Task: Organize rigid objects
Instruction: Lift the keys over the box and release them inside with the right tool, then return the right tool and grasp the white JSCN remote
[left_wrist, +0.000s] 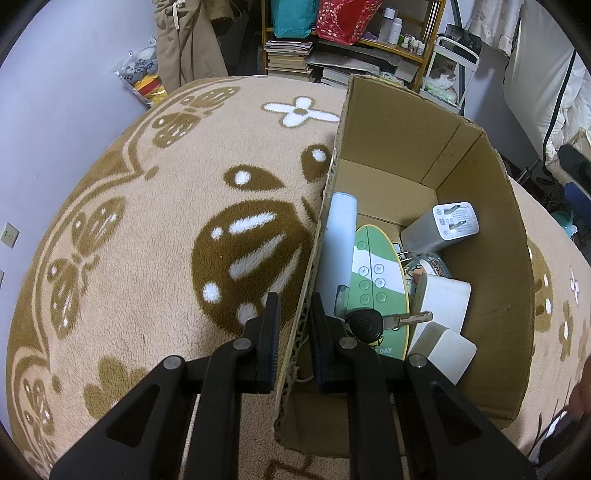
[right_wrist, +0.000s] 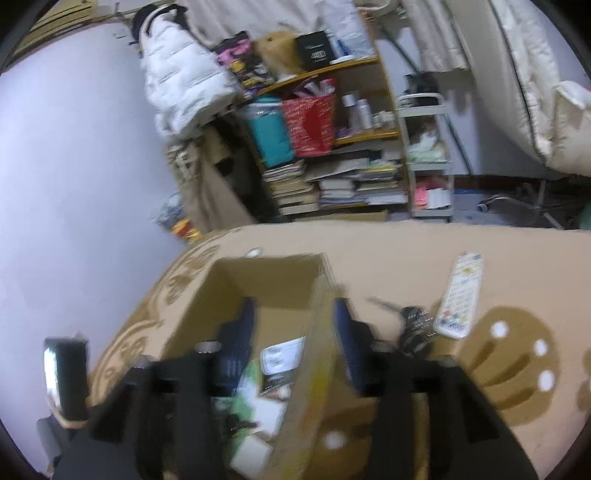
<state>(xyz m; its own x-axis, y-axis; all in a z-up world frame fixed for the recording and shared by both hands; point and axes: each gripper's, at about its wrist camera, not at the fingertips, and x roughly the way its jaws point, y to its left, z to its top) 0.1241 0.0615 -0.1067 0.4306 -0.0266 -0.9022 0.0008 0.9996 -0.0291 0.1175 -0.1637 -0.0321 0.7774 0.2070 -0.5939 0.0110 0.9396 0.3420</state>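
An open cardboard box (left_wrist: 491, 258) stands on a beige patterned blanket. Inside lie a white plug adapter (left_wrist: 443, 229), a green-and-white oval panel with buttons (left_wrist: 373, 280), a black car key (left_wrist: 369, 324), a pale blue cylinder (left_wrist: 338, 243) and two white blocks (left_wrist: 443, 301). My left gripper (left_wrist: 294, 310) is shut on the box's left wall, one finger on each side. My right gripper (right_wrist: 295, 317) hovers open over the box (right_wrist: 266, 273), with the box's right wall between its fingers and untouched. A white remote control (right_wrist: 460, 295) and a bunch of keys (right_wrist: 413, 321) lie on the blanket to the box's right.
The blanket (left_wrist: 166, 221) spreads wide to the left of the box. Behind it stand a wooden shelf (right_wrist: 332, 177) with stacked books and bags and a white cart (right_wrist: 428, 158). A pale wall (right_wrist: 74, 166) runs on the left.
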